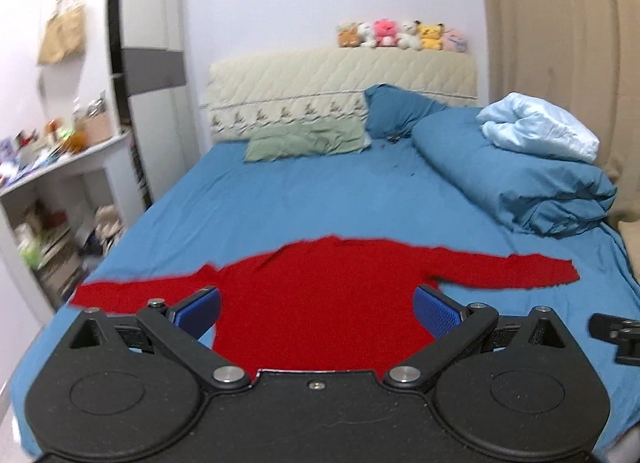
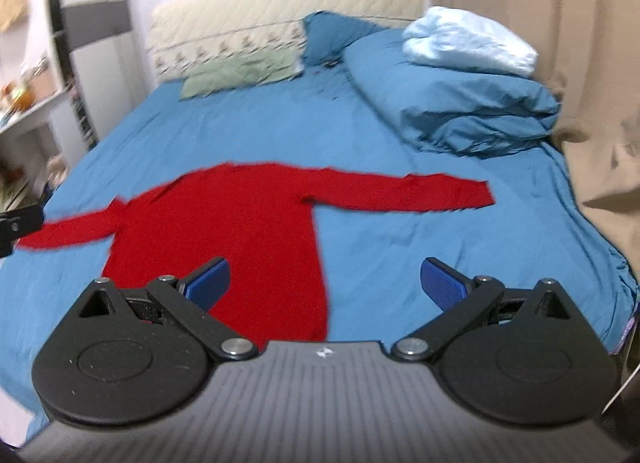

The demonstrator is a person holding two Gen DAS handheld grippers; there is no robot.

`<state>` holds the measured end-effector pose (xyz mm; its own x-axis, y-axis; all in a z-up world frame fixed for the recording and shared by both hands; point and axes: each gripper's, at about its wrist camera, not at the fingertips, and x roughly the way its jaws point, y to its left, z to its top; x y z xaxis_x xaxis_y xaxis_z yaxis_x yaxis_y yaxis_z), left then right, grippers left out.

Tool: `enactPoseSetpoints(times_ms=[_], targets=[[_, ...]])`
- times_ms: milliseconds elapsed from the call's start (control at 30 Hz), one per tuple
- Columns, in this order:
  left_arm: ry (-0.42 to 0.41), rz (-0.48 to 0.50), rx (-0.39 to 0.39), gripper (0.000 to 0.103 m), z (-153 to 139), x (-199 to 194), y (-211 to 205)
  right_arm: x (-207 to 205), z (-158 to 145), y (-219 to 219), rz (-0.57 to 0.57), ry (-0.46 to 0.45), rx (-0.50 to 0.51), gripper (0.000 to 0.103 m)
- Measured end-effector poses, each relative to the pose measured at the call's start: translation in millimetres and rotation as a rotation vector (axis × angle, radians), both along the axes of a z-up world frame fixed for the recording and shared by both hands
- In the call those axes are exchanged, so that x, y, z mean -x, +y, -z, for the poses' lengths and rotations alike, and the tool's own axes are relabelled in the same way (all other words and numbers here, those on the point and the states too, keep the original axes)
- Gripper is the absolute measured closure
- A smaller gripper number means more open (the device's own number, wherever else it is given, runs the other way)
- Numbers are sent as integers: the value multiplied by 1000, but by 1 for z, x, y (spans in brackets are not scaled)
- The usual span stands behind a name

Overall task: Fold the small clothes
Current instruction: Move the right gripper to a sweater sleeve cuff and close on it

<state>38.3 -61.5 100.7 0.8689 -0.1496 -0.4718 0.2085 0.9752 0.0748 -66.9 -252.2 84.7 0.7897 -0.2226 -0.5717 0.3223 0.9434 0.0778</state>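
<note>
A red long-sleeved sweater (image 1: 316,295) lies flat on the blue bed sheet (image 1: 280,199), both sleeves spread out sideways, collar toward the headboard. It also shows in the right wrist view (image 2: 240,223). My left gripper (image 1: 318,313) is open and empty, held above the sweater's lower body. My right gripper (image 2: 325,283) is open and empty, above the sweater's lower right edge and the bare sheet (image 2: 400,255) beside it. The tip of the right gripper shows at the right edge of the left wrist view (image 1: 616,337).
A folded blue duvet (image 1: 516,179) with a light blue blanket (image 1: 540,127) lies at the right of the bed. A green pillow (image 1: 308,139) and a blue pillow (image 1: 396,109) lie by the headboard (image 1: 340,79). Cluttered shelves (image 1: 52,183) stand left; a curtain (image 1: 568,23) hangs right.
</note>
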Motion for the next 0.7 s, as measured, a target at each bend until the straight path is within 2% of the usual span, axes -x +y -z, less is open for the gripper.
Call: enactPoseSetpoints(times_ms=[133, 300, 500, 700], targets=[[27, 57, 35, 0, 1, -61, -32, -33, 1, -60, 80, -20, 3, 0], [72, 95, 68, 0, 20, -140, -70, -80, 24, -140, 143, -62, -71, 0], [155, 110, 61, 0, 71, -231, -114, -145, 90, -220, 213, -50, -170, 0], [251, 102, 10, 0, 144, -314, -154, -210, 169, -262, 274, -27, -165, 0]])
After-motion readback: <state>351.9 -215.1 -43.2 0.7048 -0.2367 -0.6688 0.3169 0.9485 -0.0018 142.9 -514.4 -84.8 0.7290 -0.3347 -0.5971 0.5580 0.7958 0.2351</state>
